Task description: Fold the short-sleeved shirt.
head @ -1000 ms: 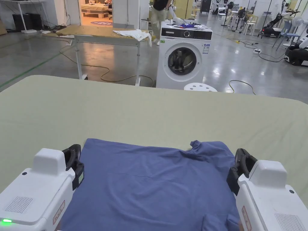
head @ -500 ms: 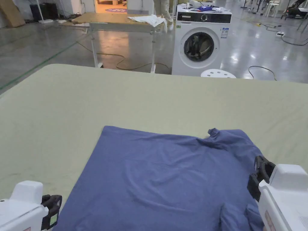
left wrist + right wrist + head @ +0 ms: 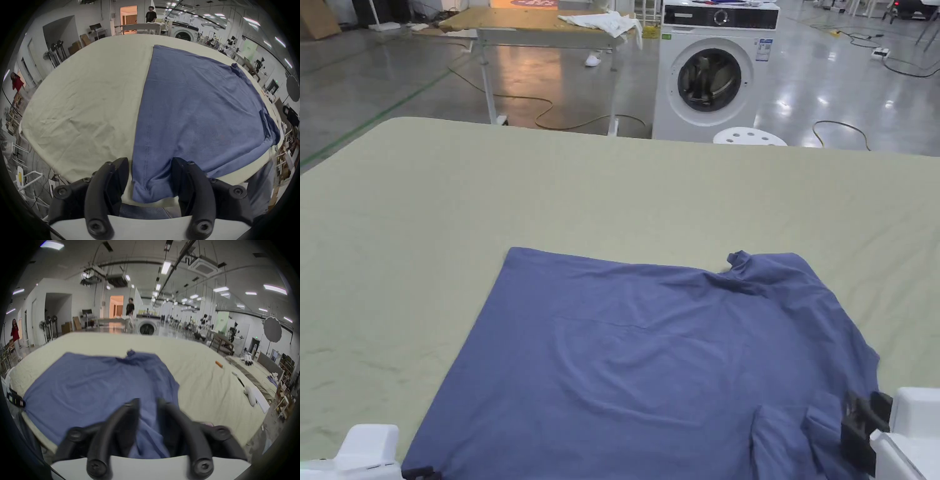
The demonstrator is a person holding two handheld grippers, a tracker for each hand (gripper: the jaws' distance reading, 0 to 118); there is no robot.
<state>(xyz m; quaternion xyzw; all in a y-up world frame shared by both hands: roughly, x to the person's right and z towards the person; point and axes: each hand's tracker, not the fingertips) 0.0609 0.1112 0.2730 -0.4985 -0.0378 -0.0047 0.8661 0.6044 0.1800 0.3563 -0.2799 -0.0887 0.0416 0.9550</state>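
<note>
The blue short-sleeved shirt (image 3: 650, 362) lies spread on the near part of the pale green table (image 3: 550, 187). The left gripper (image 3: 150, 175), jaws apart, straddles its near-left corner. The right gripper (image 3: 148, 404), jaws narrowly parted, has cloth between them at the near-right edge.

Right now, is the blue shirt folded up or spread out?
Mostly spread out: the blue short-sleeved cotton shirt lies flat on the pale green table cover, with one sleeve tucked over.

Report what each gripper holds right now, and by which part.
Nothing is clamped. The left gripper is open around the shirt's near hem corner. The right gripper is open over the shirt's near right sleeve area.
</note>
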